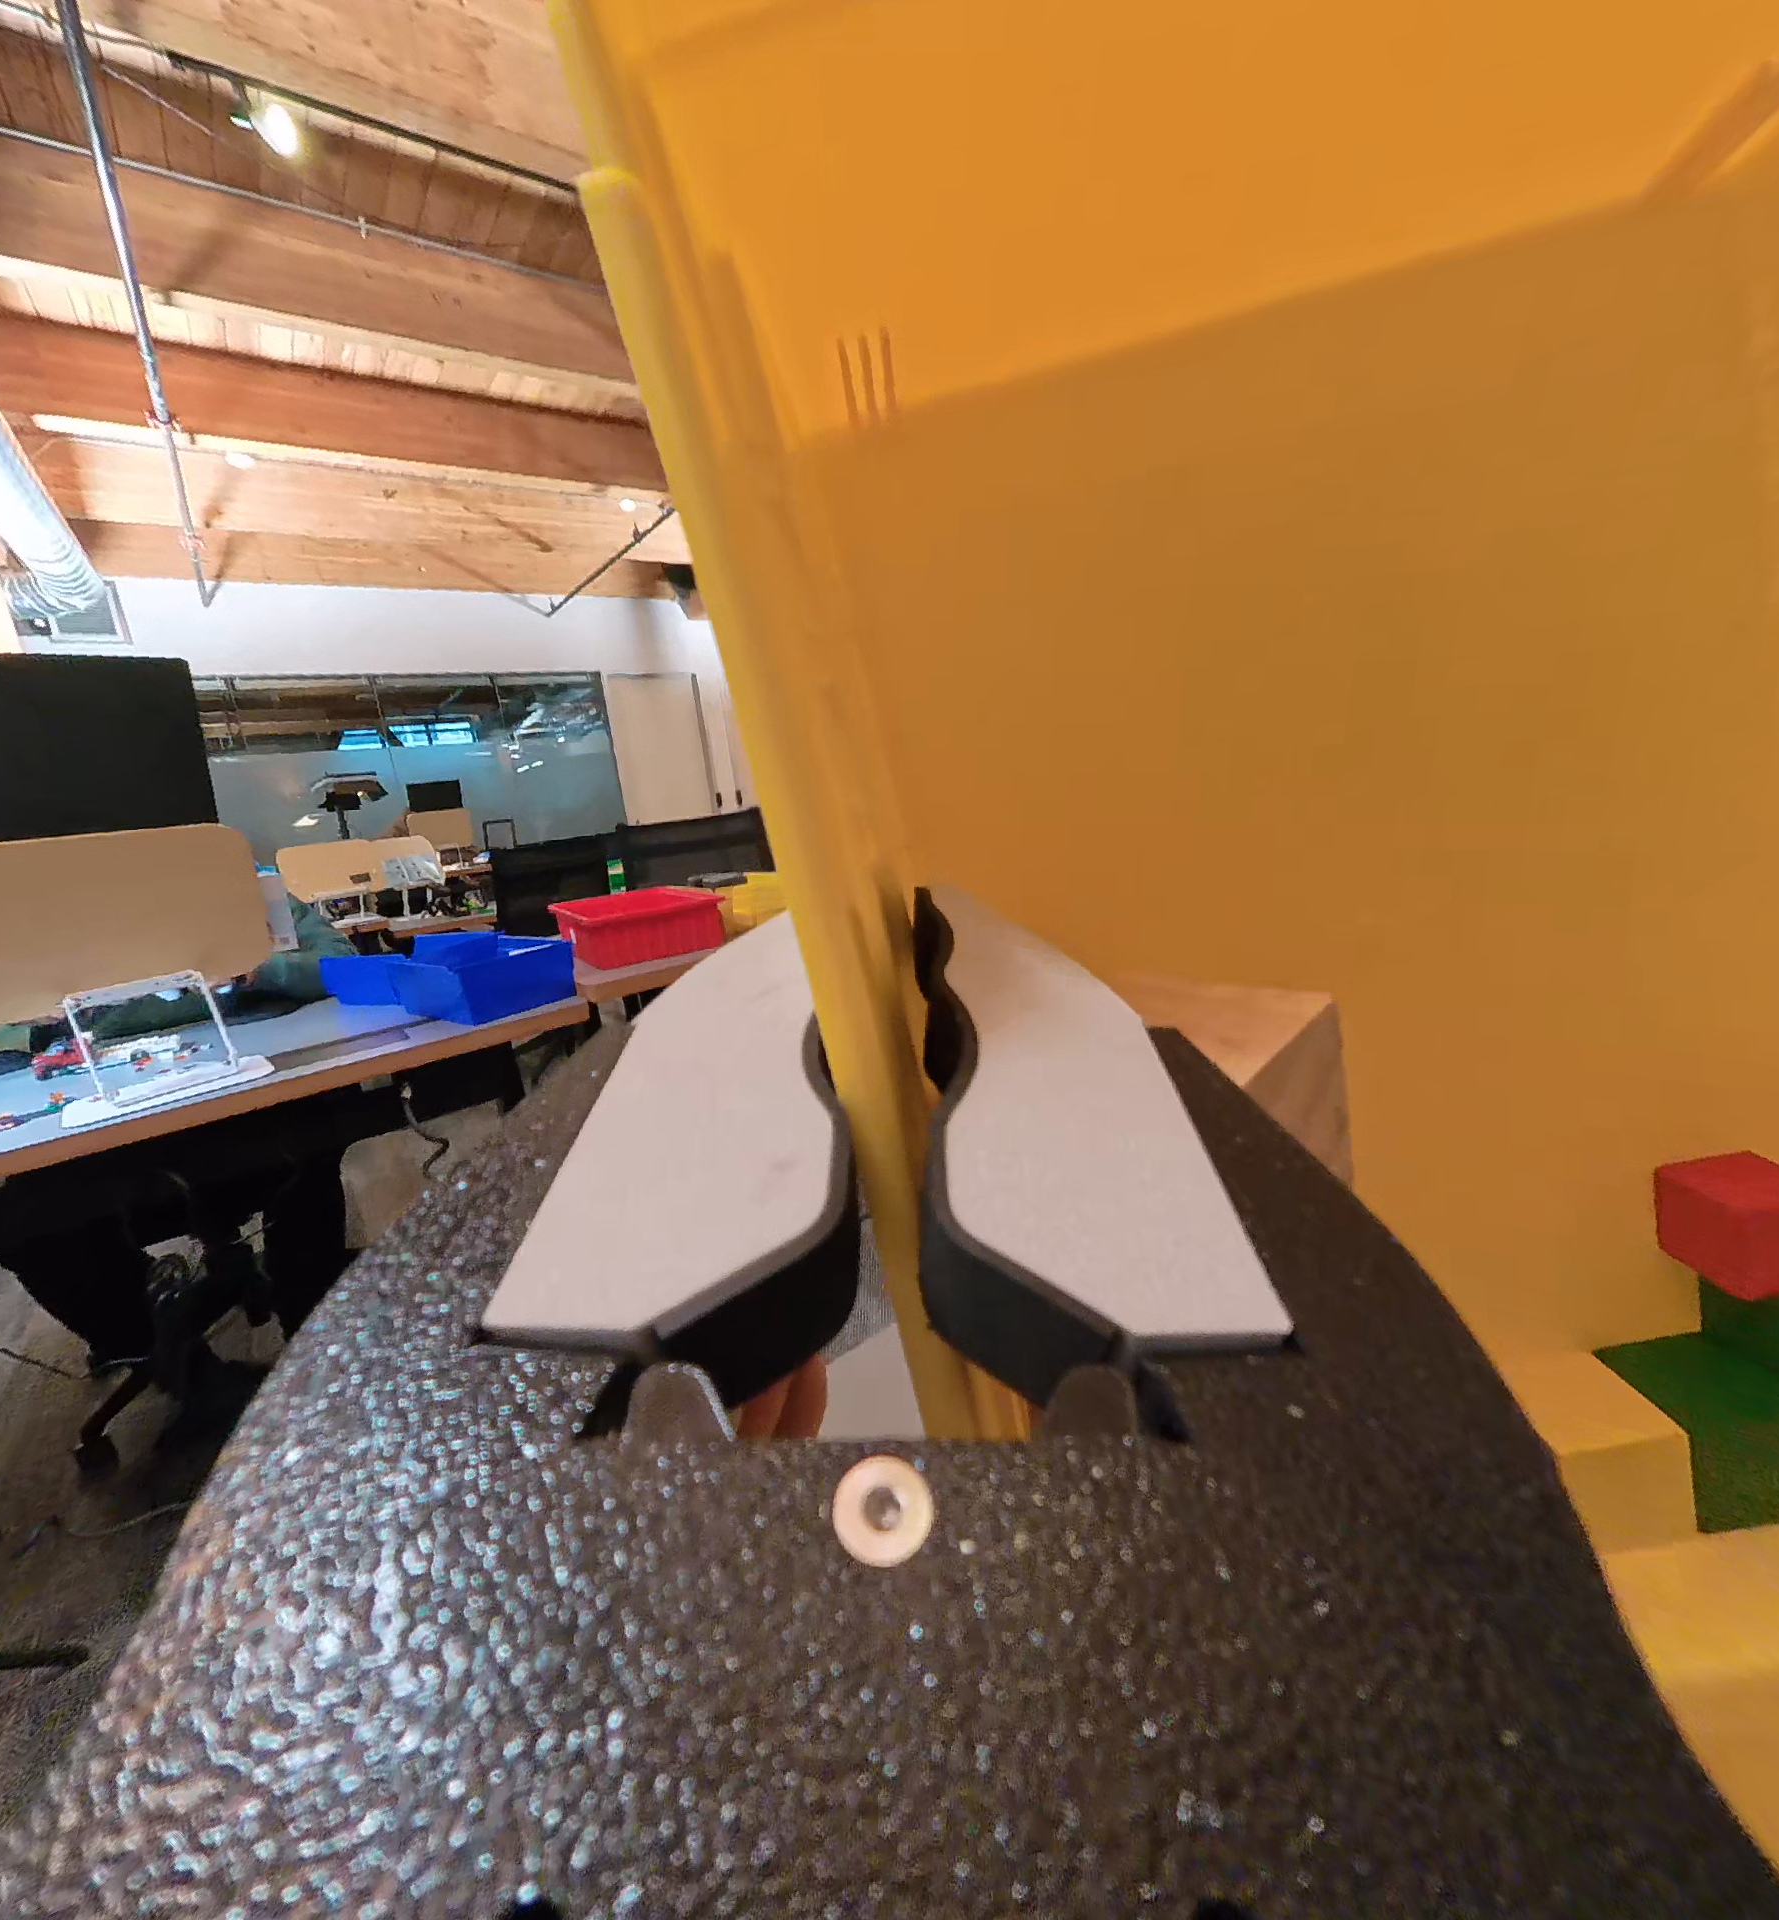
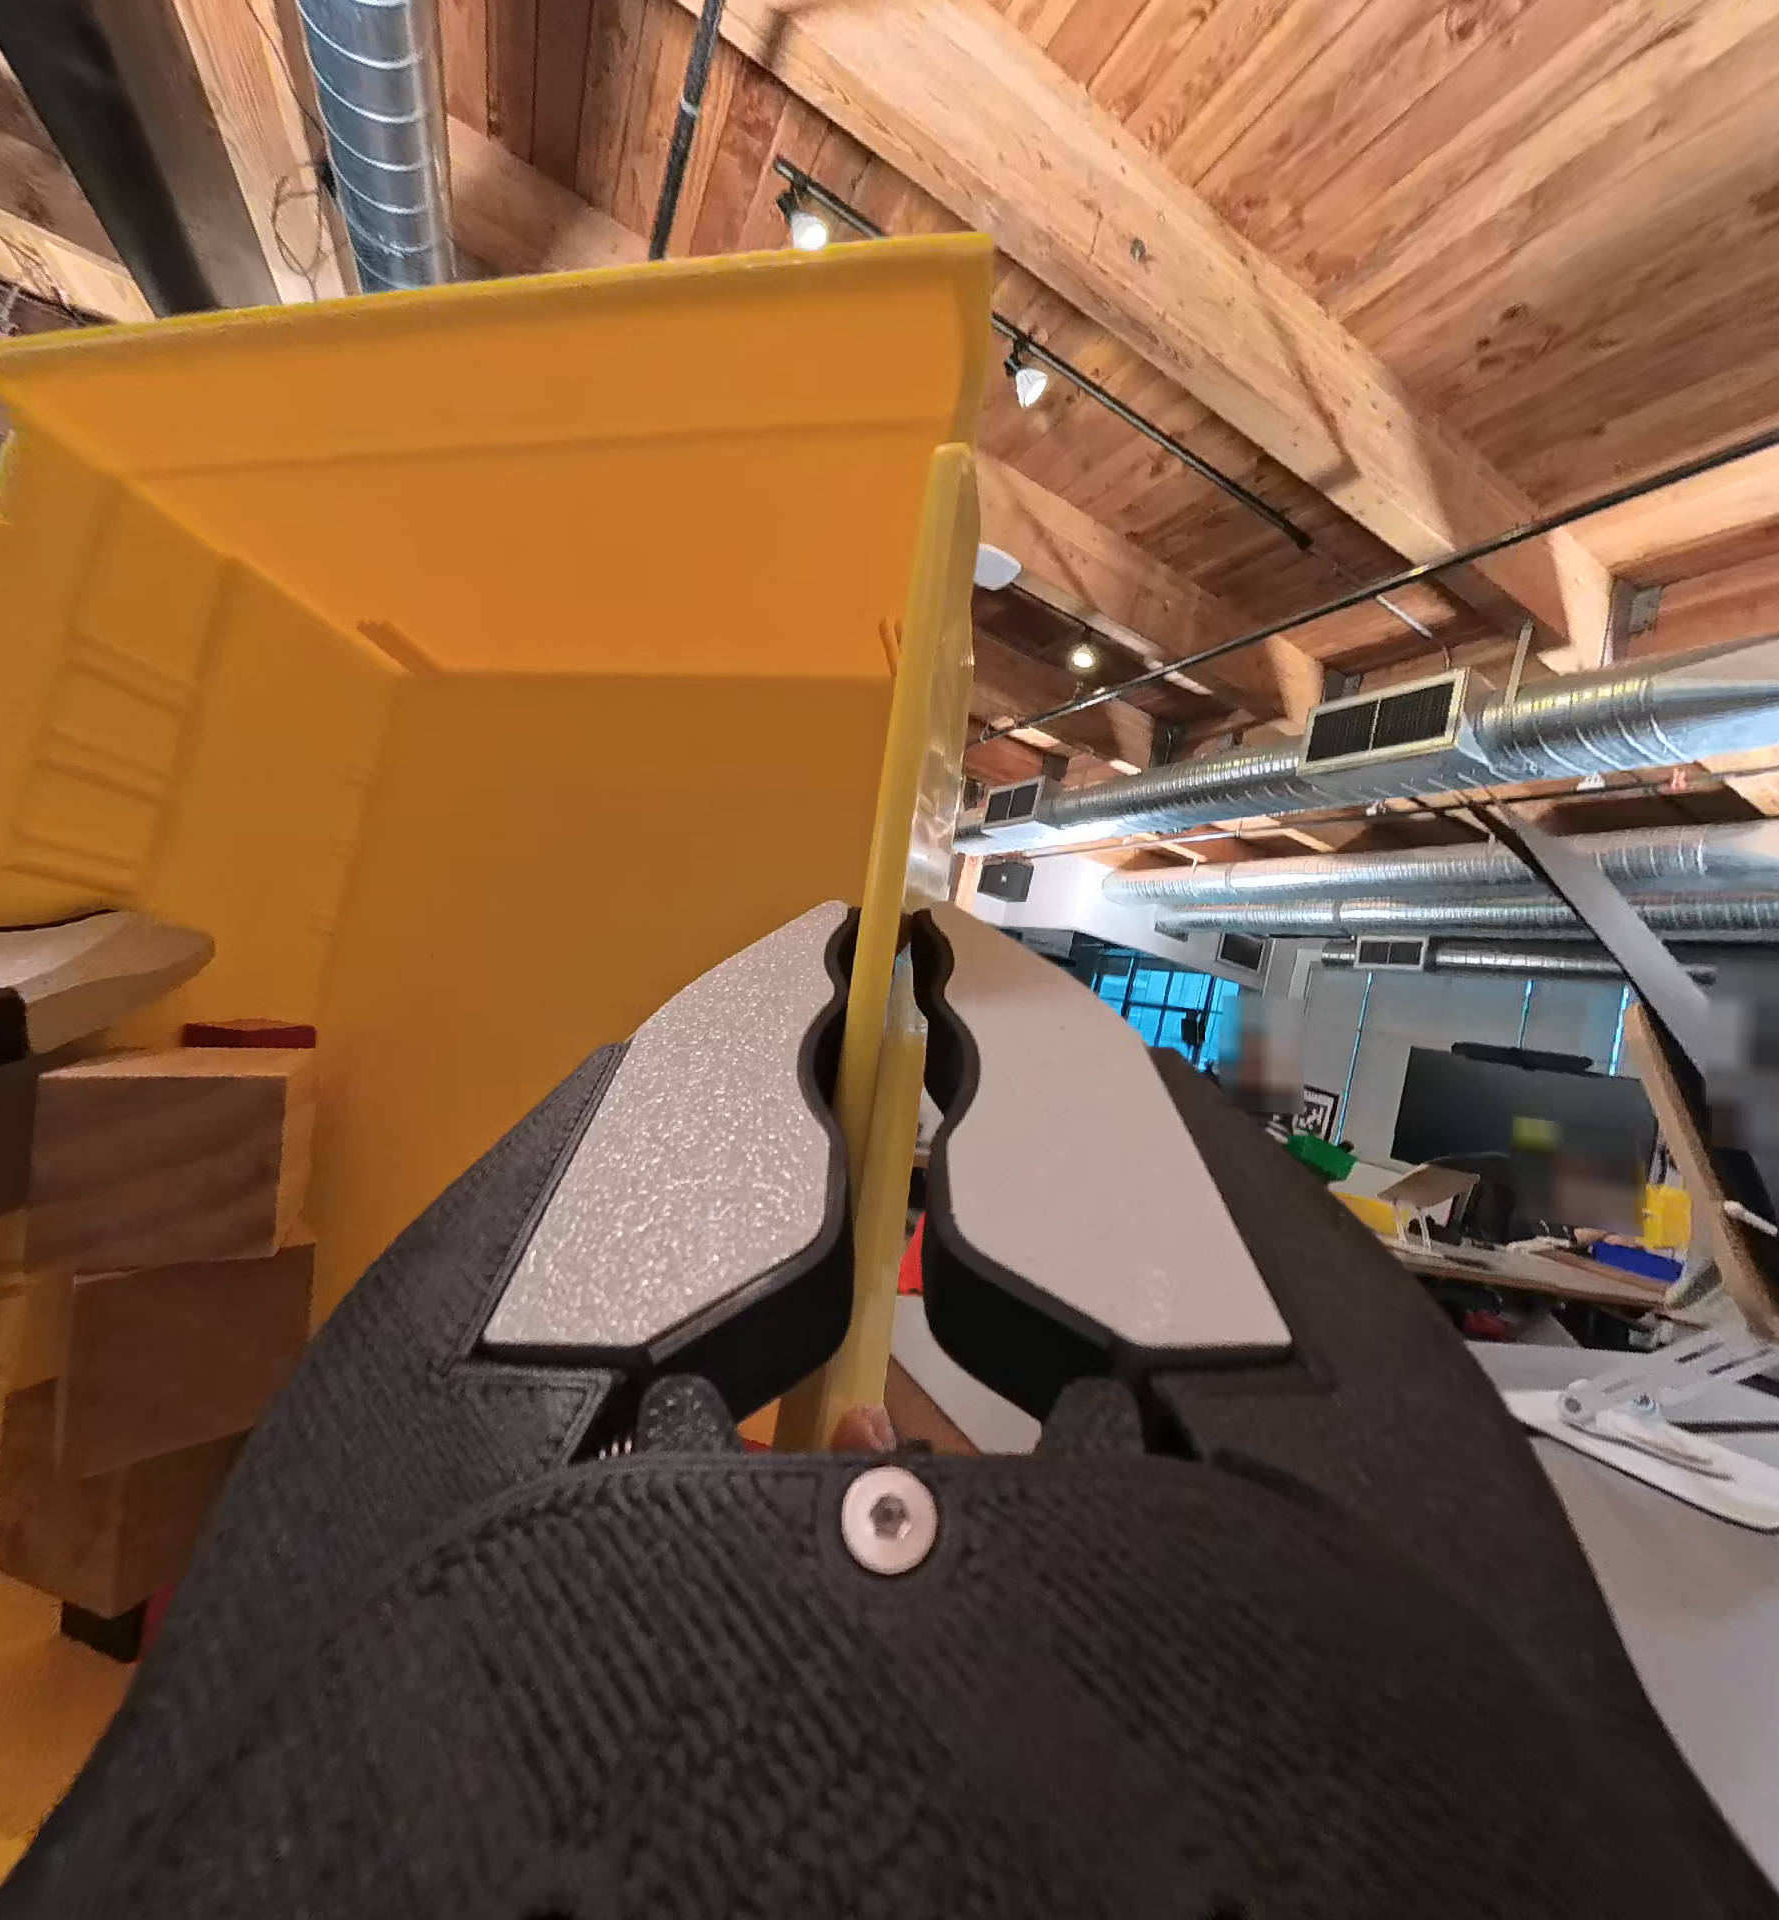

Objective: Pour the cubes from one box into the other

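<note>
My left gripper [image 1: 890, 940] is shut on one side wall of a yellow box [image 1: 1332, 623], and my right gripper [image 2: 895, 935] is shut on the opposite side wall of the same yellow box [image 2: 604, 810]. The box is lifted and tipped up, its inside facing both cameras. Cubes lie inside it: a red cube [image 1: 1747, 1221], green cubes [image 1: 1742, 1429], a yellow cube [image 1: 1607, 1460] and a plain wooden block [image 1: 1269, 1070]. In the right wrist view several wooden blocks [image 2: 158, 1153] and a red cube [image 2: 246, 1034] show, with the other gripper's finger [image 2: 64, 961] at the left edge. The second box is hidden.
Behind the left gripper a long desk [image 1: 241, 1081] carries blue bins [image 1: 469, 971], a red bin [image 1: 641, 925] and a clear stand. To the right a white table [image 2: 1695, 1621] holds a metal stand [image 2: 1674, 1382]. Monitors and seated people are farther off.
</note>
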`<state>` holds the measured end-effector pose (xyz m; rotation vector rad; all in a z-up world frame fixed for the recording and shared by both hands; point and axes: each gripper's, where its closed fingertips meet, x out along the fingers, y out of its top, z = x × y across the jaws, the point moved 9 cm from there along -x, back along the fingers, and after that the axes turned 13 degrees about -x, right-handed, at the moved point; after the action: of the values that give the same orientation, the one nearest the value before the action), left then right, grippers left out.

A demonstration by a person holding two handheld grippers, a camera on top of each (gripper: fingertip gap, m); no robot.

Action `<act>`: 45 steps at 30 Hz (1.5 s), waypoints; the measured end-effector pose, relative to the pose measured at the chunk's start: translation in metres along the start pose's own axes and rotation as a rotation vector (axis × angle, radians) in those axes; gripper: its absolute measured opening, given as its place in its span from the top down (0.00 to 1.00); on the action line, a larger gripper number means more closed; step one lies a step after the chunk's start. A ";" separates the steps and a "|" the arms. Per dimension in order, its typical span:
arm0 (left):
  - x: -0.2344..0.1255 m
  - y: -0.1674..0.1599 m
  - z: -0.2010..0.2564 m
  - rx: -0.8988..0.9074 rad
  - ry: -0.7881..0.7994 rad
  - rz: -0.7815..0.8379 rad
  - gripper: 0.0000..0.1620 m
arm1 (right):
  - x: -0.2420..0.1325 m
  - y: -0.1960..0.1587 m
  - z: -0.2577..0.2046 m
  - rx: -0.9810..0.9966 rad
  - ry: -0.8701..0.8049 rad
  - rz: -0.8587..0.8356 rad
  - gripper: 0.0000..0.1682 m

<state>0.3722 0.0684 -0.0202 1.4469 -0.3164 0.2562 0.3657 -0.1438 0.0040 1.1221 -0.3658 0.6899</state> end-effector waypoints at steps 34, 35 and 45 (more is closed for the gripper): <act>-0.001 0.000 -0.006 0.028 0.016 0.053 0.97 | 0.005 -0.011 -0.005 0.067 0.013 0.056 0.94; -0.001 -0.001 -0.007 0.028 0.014 0.058 0.97 | 0.005 -0.013 -0.006 0.067 0.018 0.060 0.94; -0.004 -0.004 -0.009 0.029 0.008 0.125 0.97 | 0.001 -0.011 -0.008 0.046 0.012 0.114 0.94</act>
<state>0.3701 0.0766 -0.0263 1.4561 -0.3989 0.3693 0.3730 -0.1386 -0.0066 1.1472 -0.4077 0.8082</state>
